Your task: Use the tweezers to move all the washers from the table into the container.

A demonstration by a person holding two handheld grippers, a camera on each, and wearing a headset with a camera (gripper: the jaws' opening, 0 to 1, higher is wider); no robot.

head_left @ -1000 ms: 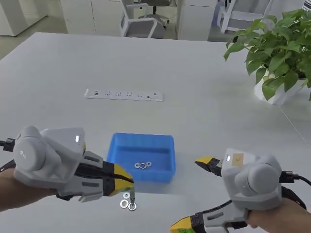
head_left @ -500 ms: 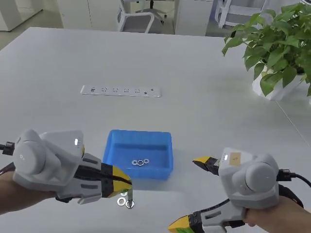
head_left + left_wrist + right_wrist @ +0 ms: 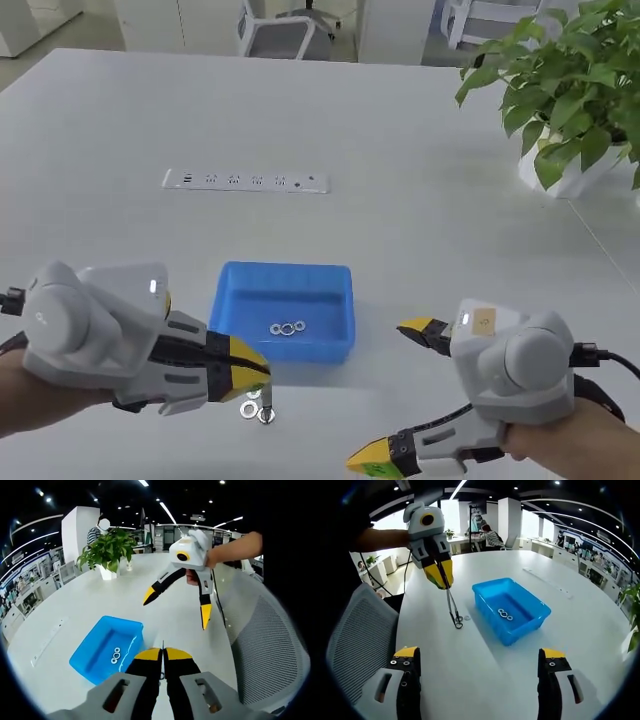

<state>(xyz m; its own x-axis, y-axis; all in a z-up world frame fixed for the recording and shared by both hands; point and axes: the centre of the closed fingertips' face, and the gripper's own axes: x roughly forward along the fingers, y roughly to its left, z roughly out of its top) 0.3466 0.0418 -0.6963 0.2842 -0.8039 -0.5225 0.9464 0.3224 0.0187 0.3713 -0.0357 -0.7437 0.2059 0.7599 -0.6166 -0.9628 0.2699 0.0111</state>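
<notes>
A blue container (image 3: 285,296) sits on the white table in front of me with three washers (image 3: 287,328) lying inside it. My left gripper (image 3: 262,368) is shut on thin metal tweezers (image 3: 451,605), whose tips rest among loose washers (image 3: 256,411) on the table just in front of the container's near wall. In the right gripper view those loose washers (image 3: 461,619) lie at the tweezer tips, left of the container (image 3: 520,622). My right gripper (image 3: 390,395) hovers open to the right of the container, with nothing between its jaws.
A white power strip (image 3: 245,181) lies beyond the container. A potted plant (image 3: 575,90) stands at the table's far right. Office chairs (image 3: 285,25) stand behind the table, and a mesh chair (image 3: 265,640) is close to the table's near edge.
The head camera has shifted a little, so the scene slid up and left. The grippers, tweezers and washers hold about the same places.
</notes>
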